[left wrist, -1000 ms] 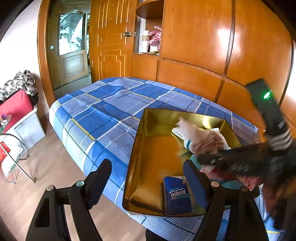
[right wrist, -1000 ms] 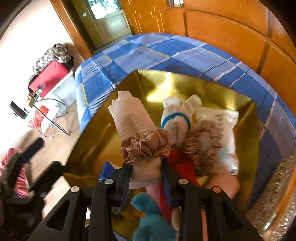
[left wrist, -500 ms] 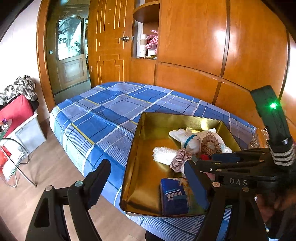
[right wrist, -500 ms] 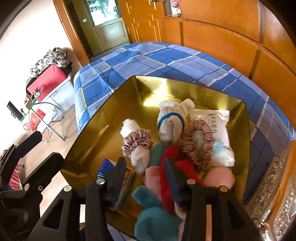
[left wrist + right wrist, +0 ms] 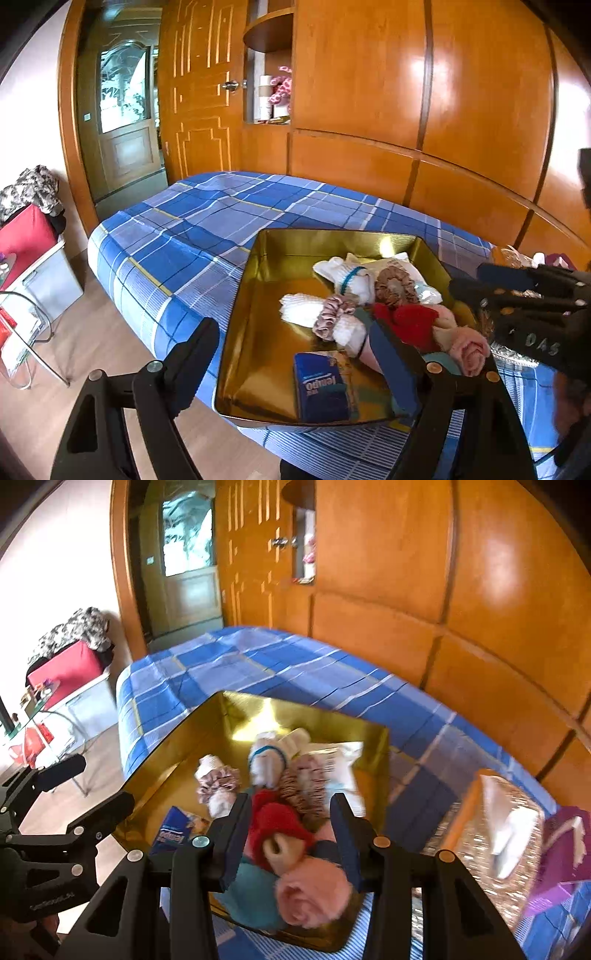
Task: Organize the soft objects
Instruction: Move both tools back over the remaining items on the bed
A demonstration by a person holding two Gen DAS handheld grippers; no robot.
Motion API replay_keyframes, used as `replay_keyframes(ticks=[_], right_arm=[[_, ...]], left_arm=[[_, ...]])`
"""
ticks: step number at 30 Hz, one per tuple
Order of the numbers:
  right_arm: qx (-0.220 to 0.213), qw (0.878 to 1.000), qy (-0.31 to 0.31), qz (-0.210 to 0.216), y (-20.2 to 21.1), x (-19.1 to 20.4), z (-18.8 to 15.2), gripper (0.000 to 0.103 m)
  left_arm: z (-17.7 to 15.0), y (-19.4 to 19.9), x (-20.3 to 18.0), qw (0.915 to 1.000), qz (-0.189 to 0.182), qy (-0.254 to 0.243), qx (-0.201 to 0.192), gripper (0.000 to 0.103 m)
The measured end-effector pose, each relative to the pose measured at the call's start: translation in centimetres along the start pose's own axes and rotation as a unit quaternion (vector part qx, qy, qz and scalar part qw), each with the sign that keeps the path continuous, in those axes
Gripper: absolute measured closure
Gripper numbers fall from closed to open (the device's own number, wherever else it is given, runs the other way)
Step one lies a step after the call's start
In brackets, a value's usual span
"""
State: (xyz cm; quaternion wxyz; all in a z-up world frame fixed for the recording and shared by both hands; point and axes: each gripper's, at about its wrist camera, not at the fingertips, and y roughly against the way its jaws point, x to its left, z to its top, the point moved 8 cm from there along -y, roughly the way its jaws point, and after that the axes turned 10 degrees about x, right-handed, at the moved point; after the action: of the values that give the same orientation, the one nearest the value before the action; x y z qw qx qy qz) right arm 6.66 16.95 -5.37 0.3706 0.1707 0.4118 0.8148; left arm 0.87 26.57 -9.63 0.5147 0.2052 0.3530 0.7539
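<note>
Fingers on both tools are standing apart with nothing between their pads: the right gripper (image 5: pixel 288 834) is parted moderately and hanging empty over the near end of the gold tray (image 5: pixel 258 280), and the left gripper (image 5: pixel 295 369) is opening wider, its two fingers straddling the tray's near left corner without touching anything. We are looking down on the tray where it is sitting on the blue plaid bed (image 5: pixel 192 229) by the near edge, and the soft things are crowding its right half: a white towel roll banded by a pink scrunchie (image 5: pixel 334 315), a white sock roll with a teal band (image 5: pixel 351 278), a brown scrunchie (image 5: pixel 397 286), a red roll (image 5: pixel 410 323), a pink roll (image 5: pixel 469 349) and a teal one low by the near rim. A blue tissue pack (image 5: pixel 321 391) is lying at the near edge, and the tray's left half is bare. We are probably choosing the next piece now. To do that well, we are suggesting lifting clear of the pile first, then settling each new item into the bare left half rather than stacking, and gripping rolls across their middle so that they are not unrolling.
</note>
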Motion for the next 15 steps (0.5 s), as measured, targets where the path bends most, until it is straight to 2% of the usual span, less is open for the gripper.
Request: replay_keyframes(ticks=[10,15], right_arm=[[-0.041,0.998,-0.027,-0.046,4.3,-4.9,-1.4,0.059],[-0.059,0.994,-0.061,-0.070,7.1,-9.5,-2.7,0.059]], left_arm=[[-0.6,0.9,-3.3,0.9988,-0.028,-0.041,-0.005,0.019],[-0.7,2.1,-5.6,0.9956,-0.055,-0.074,-0.014,0.019]])
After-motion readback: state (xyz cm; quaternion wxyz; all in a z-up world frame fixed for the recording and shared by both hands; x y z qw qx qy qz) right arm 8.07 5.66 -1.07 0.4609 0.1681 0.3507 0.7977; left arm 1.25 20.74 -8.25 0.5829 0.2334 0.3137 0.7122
